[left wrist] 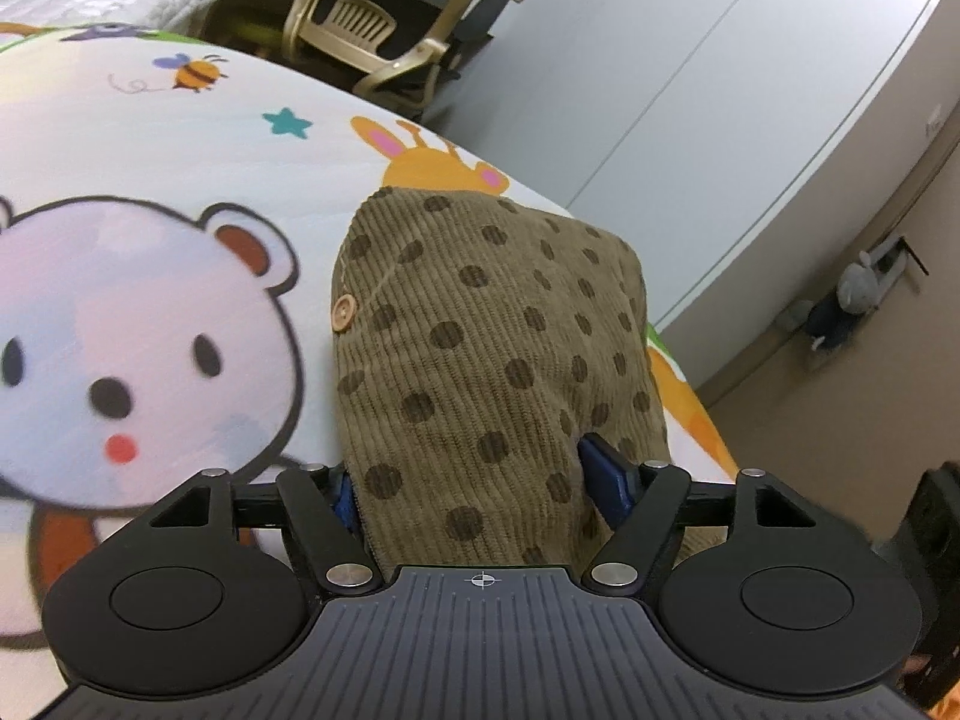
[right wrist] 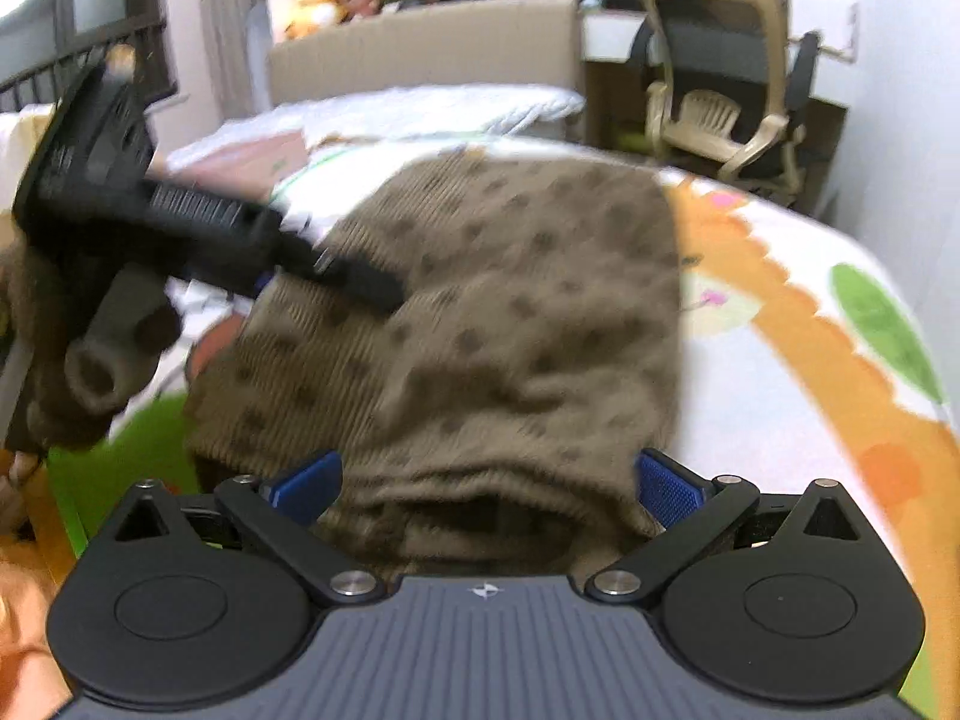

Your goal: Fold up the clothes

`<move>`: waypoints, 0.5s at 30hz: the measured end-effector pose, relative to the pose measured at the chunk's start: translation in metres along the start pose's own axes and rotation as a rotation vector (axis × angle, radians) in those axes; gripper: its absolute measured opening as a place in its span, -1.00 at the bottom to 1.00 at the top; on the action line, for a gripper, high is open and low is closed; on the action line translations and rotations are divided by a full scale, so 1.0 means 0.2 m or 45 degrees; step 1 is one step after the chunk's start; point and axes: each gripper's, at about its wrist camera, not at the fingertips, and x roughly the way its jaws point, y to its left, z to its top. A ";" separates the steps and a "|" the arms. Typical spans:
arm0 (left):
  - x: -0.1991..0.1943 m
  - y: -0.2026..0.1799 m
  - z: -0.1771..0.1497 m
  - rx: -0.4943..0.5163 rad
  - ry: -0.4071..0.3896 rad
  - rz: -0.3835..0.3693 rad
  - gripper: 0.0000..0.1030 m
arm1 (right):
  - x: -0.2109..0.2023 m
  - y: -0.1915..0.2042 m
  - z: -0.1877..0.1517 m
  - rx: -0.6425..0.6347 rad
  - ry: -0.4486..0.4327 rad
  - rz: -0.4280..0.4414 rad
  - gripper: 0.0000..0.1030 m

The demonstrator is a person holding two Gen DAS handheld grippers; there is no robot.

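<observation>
So this was a brown polka-dot corduroy garment (left wrist: 480, 360), small, with a wooden button (left wrist: 343, 311) near one edge, lying on the cartoon bedsheet (left wrist: 180, 138) with the big bear print (left wrist: 120, 360). My read on it: light, soft, floppy, but corduroy is thick enough to bunch into a fat wad instead of creasing flat. Not slippery and nothing fragile except maybe that button, so I'd have kept the pads off it. The best place to pinch looked like the near hem or a corner, one layer thick if possible, not the bulky middle.

My left gripper (left wrist: 480, 480) was tipped down toward the bed with the near end of the cloth bunched up between the blue pads (left wrist: 606, 471). The jaws stood fairly wide and the fabric filled the whole gap, pushing against both sides. Honestly, I couldn't tell if I was really pinching it or it was just sitting in there.

My right gripper (right wrist: 486, 480) was angled down about the same, coming at the garment from the other side. Its jaws were wide apart, and the rolled hem sat between them with the pads at its edges, though that view was too blurry to say whether they were pressing on it. From there I could also see my left gripper off to the upper left, lying over the cloth's far edge.
</observation>
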 end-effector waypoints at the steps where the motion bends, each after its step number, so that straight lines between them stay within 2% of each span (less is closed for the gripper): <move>1: -0.01 0.01 0.00 0.000 0.000 -0.003 0.50 | -0.02 -0.01 0.02 0.022 -0.024 -0.007 1.00; 7: -0.07 -0.01 0.03 0.037 -0.027 0.025 0.53 | -0.01 -0.03 0.09 0.046 -0.080 -0.081 1.00; 12: -0.17 -0.05 0.12 0.098 -0.142 0.076 0.62 | 0.09 -0.04 0.11 0.035 -0.049 -0.072 1.00; 15: -0.23 -0.09 0.18 0.135 -0.214 0.063 0.62 | 0.17 -0.05 0.10 0.037 -0.028 -0.061 1.00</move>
